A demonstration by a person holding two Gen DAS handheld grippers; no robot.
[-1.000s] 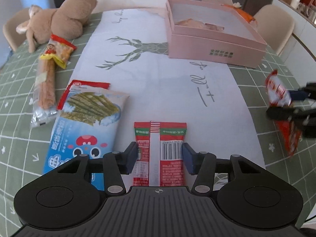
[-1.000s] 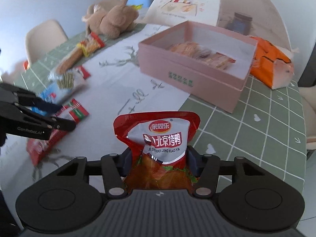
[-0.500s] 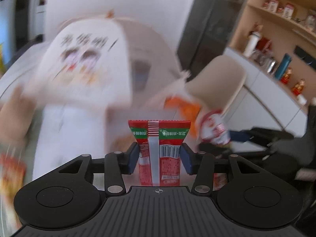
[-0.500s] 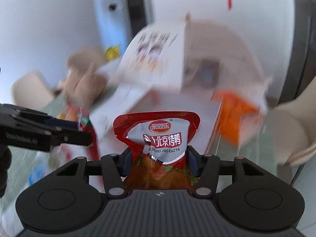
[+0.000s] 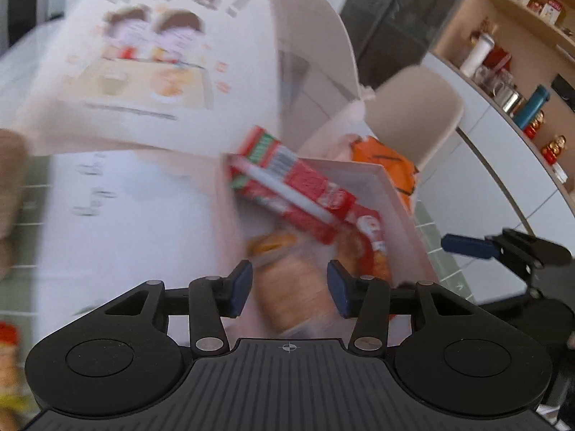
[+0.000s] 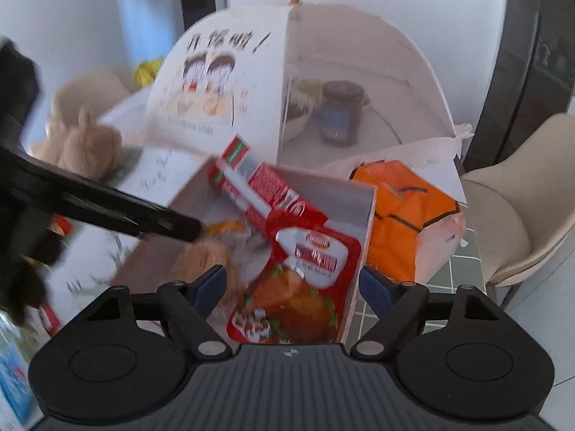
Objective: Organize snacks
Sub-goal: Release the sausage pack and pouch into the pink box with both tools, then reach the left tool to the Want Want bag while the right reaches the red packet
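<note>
The pink box (image 5: 402, 212) (image 6: 363, 251) lies just ahead of both grippers. A red and green snack packet (image 5: 291, 186) (image 6: 258, 186) is tilted above the box, free of any gripper. A red roast duck pouch (image 6: 298, 287) (image 5: 370, 240) lies in the box by its right wall, over several wrapped snacks (image 5: 287, 280). My left gripper (image 5: 289, 285) is open and empty at the box's near edge. My right gripper (image 6: 291, 285) is open and empty, with the pouch just beyond it. The other gripper shows in each view (image 5: 503, 248) (image 6: 107, 208).
A white mesh food cover (image 6: 323, 72) with a cartoon print stands behind the box, with a jar (image 6: 339, 111) under it. An orange bag (image 6: 402, 212) lies right of the box. A plush toy (image 6: 86, 140) sits at the left. A beige chair (image 6: 521, 197) stands at the right.
Both grippers have opened over the pink box. The red and green packet has left my left gripper and the roast duck pouch has left my right gripper; both are now at the box.
</note>
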